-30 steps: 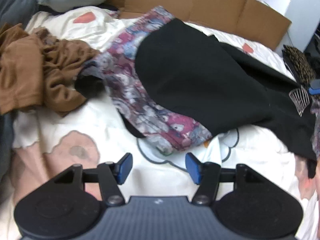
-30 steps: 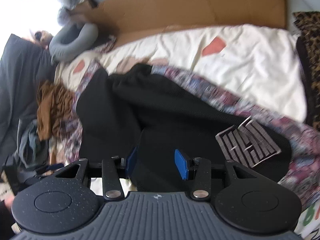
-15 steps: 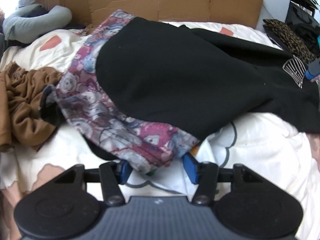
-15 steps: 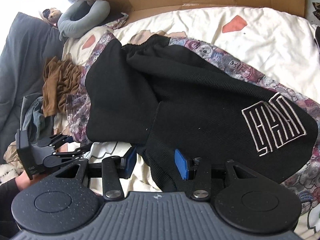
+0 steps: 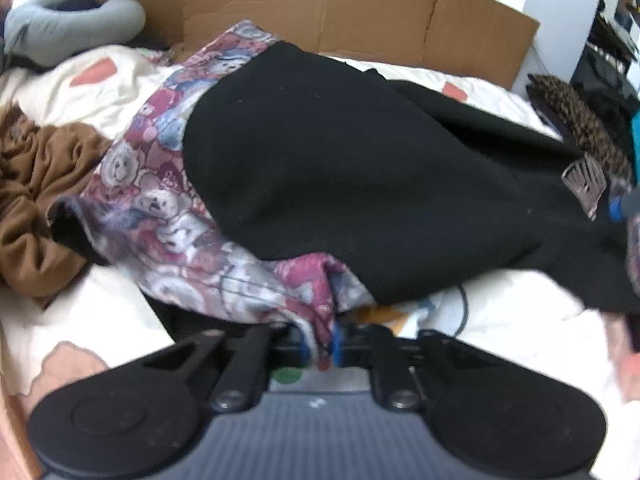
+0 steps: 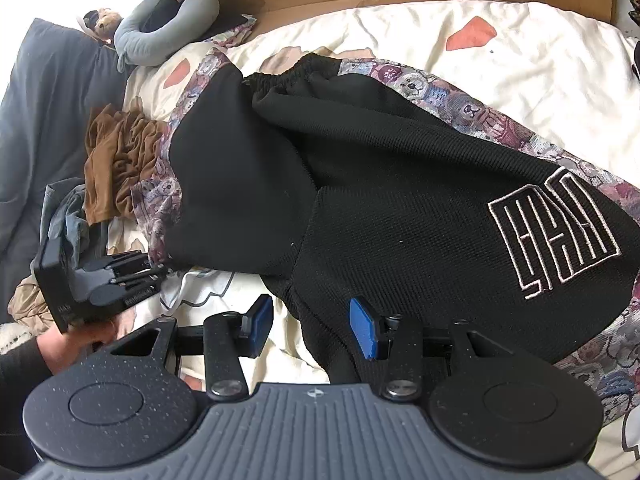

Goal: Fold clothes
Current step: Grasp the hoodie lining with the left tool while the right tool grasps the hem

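Black trousers (image 5: 340, 160) with bear-print side panels (image 5: 168, 216) lie spread on the cream bed sheet (image 6: 480, 60). A white stitched logo (image 6: 556, 236) marks one leg. My left gripper (image 5: 320, 344) is closing, its blue pads pinching the bear-print hem at the near end of a leg. The right wrist view shows it at the far left (image 6: 152, 276), held by a hand (image 6: 80, 336). My right gripper (image 6: 310, 324) stands open over the near edge of the other black leg (image 6: 400, 220). That fabric edge lies between its pads, which do not press it.
A crumpled brown garment (image 5: 36, 200) lies left of the trousers. A grey neck pillow (image 6: 168, 28) and flattened cardboard (image 5: 360, 12) line the far side of the bed. A leopard-print item (image 5: 580, 120) sits at the right edge.
My left gripper moved up to the bear-print hem and shut on it. The right gripper came slightly closer to the black leg, its jaws unchanged.
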